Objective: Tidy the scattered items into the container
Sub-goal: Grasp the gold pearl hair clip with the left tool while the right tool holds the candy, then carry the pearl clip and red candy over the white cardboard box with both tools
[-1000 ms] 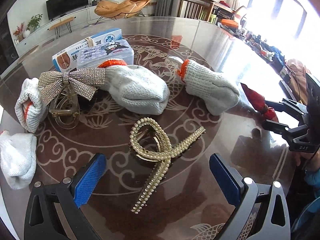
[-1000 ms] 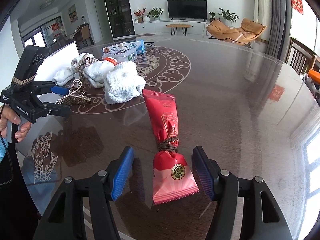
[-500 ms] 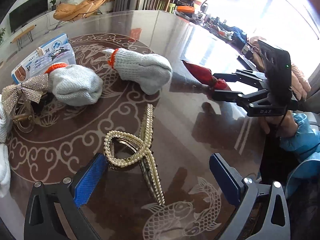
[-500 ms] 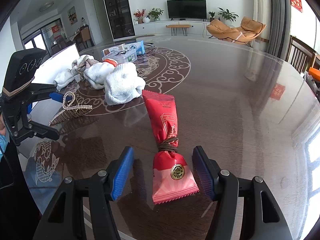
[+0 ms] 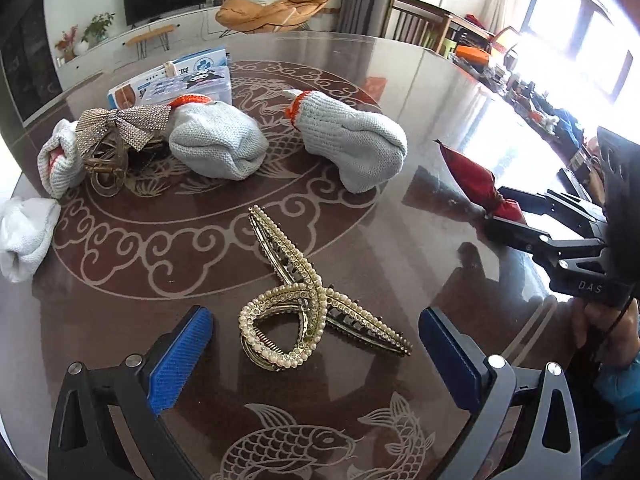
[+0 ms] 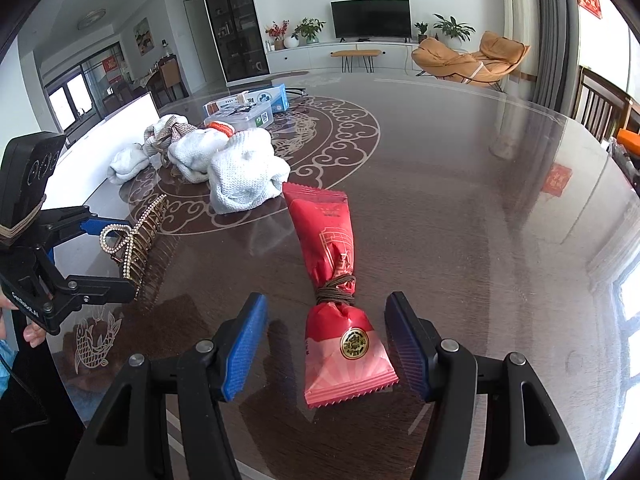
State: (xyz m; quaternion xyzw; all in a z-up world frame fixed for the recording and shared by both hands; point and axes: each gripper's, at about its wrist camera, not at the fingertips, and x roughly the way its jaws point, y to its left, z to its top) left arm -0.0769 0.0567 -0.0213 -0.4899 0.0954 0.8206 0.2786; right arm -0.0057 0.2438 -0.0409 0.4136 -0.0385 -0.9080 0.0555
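A pearl hair claw (image 5: 312, 292) lies on the dark table just ahead of my left gripper (image 5: 316, 356), which is open, its blue pads (image 5: 180, 356) wide on either side and clear of it. In the right wrist view that claw (image 6: 136, 236) sits between the left gripper's (image 6: 110, 256) fingers. A red snack packet (image 6: 332, 280) lies lengthwise between the pads of my right gripper (image 6: 326, 344), which is open and not touching it. Two rolled grey gloves (image 5: 218, 144) (image 5: 352, 144) and a rhinestone bow clip (image 5: 120, 128) lie farther back. A clear lidded box (image 5: 192, 84) stands behind them.
A blue-and-white carton (image 6: 272, 98) lies behind the clear box. More rolled white gloves (image 5: 24, 232) sit by the table's left edge (image 5: 12, 200). The person's hand (image 5: 600, 320) holds the right gripper at the near right. Bare glossy tabletop (image 6: 460, 200) spreads to the right of the packet.
The pearl claw has slid nearer and turned on the table, and the left gripper has moved with it so the claw now sits between its fingers. The right gripper and packet stayed put.
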